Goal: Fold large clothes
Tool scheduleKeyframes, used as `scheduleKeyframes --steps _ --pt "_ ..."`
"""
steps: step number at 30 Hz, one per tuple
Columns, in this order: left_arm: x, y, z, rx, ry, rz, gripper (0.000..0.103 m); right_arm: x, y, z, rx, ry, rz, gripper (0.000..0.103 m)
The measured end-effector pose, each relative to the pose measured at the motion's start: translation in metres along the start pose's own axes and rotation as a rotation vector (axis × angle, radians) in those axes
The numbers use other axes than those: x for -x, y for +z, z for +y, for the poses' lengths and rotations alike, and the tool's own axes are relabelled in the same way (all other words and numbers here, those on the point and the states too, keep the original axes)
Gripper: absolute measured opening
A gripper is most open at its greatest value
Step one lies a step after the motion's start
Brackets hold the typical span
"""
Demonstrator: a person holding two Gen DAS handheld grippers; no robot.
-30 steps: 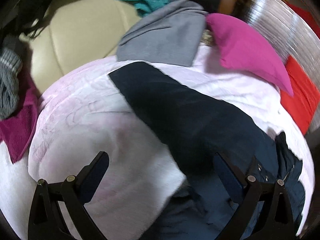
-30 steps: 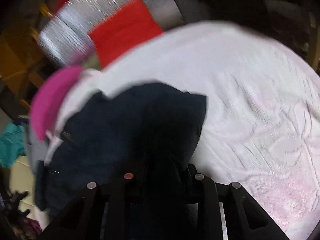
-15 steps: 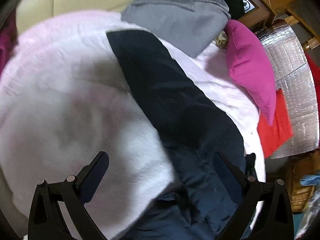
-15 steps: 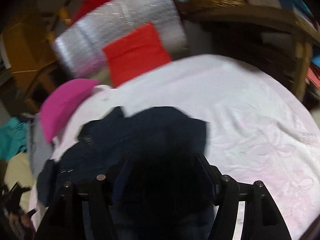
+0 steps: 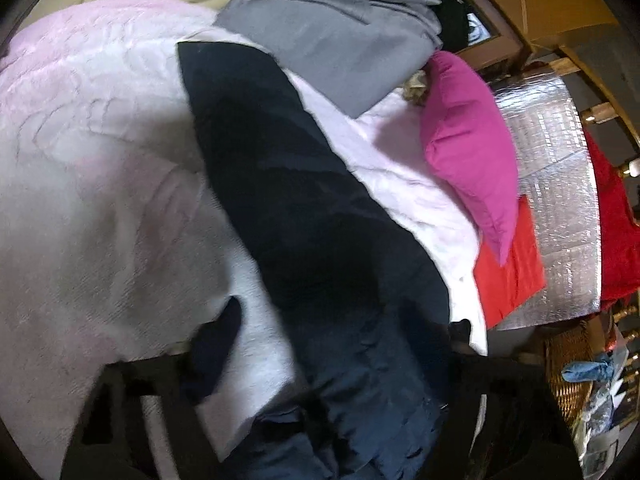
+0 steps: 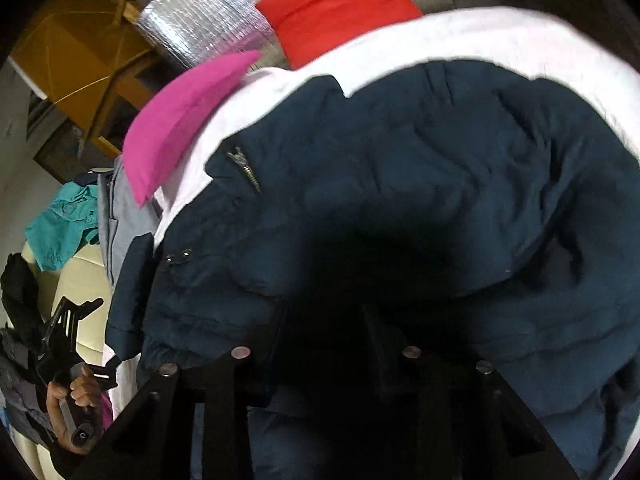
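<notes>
**Both grippers angled down over the navy jacket**

The left gripper [image 5: 340, 360] tilts downward, its jaws just narrowed to about half open astride the navy jacket [image 6: 420, 184] (contact unclear). The right gripper [image 6: 324, 332] also points down, jaws closing; whether they pinch the cloth I cannot tell. One jacket lies on the pale pink blanket [image 5: 100, 160]. Beside the jacket: one magenta pillow [image 5: 468, 136], one grey garment [image 5: 340, 40].

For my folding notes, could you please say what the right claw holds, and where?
The right claw has just been closing, navy jacket fabric between its jaws; which part is too dark to tell.
</notes>
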State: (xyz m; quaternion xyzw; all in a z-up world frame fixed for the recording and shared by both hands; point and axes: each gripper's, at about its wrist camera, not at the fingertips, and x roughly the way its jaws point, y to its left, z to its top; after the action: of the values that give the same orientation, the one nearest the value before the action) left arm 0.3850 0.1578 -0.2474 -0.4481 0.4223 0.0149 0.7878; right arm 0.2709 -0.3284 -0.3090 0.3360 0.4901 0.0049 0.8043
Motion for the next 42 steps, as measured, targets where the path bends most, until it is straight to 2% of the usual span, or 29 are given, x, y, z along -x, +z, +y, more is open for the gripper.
scheduleKeyframes --steps 7,8,10,17,22,26,28,30,31,33,35,38,42 --pt "-0.005 0.002 -0.008 -0.039 -0.030 -0.026 0.037 0.003 -0.006 -0.003 0.025 0.007 0.019 0.033" --pt "-0.003 0.000 -0.009 -0.049 -0.040 -0.041 0.030 0.004 -0.007 -0.003 0.031 0.010 0.021 0.033" --pt "0.001 -0.003 -0.015 -0.079 -0.050 -0.052 0.028 0.006 -0.007 -0.005 0.032 0.023 0.024 0.033" --pt "0.005 -0.033 -0.053 -0.280 -0.043 -0.063 0.021 0.005 -0.008 -0.007 0.026 0.035 0.015 0.033" --pt "-0.004 -0.075 -0.069 -0.381 -0.044 -0.010 0.021 0.005 -0.009 -0.005 0.040 0.027 0.003 0.033" --pt "-0.024 -0.102 -0.070 -0.403 -0.043 0.057 0.021 0.005 -0.008 -0.009 0.025 0.044 0.003 0.033" --pt "-0.032 -0.105 -0.068 -0.385 -0.053 0.100 0.025 0.005 -0.009 -0.010 0.023 0.049 -0.001 0.033" --pt "-0.031 -0.098 -0.062 -0.323 -0.067 0.145 0.041 0.005 -0.009 -0.010 0.024 0.048 -0.004 0.033" --pt "-0.030 -0.092 -0.057 -0.283 -0.083 0.173 0.044 0.005 -0.009 -0.010 0.026 0.049 -0.004 0.033" --pt "-0.022 -0.079 -0.049 -0.208 -0.106 0.229 0.057 0.005 -0.010 -0.010 0.025 0.052 -0.004 0.033" --pt "-0.011 -0.068 -0.046 -0.191 -0.126 0.219 0.066 0.006 -0.010 -0.011 0.021 0.058 -0.001 0.033" --pt "0.011 -0.045 -0.033 -0.145 -0.115 0.137 0.080 0.006 -0.010 -0.012 0.015 0.063 0.002 0.033" --pt "0.013 -0.008 -0.003 0.007 -0.138 0.097 0.082 0.007 -0.011 -0.011 0.023 0.055 -0.002 0.033"
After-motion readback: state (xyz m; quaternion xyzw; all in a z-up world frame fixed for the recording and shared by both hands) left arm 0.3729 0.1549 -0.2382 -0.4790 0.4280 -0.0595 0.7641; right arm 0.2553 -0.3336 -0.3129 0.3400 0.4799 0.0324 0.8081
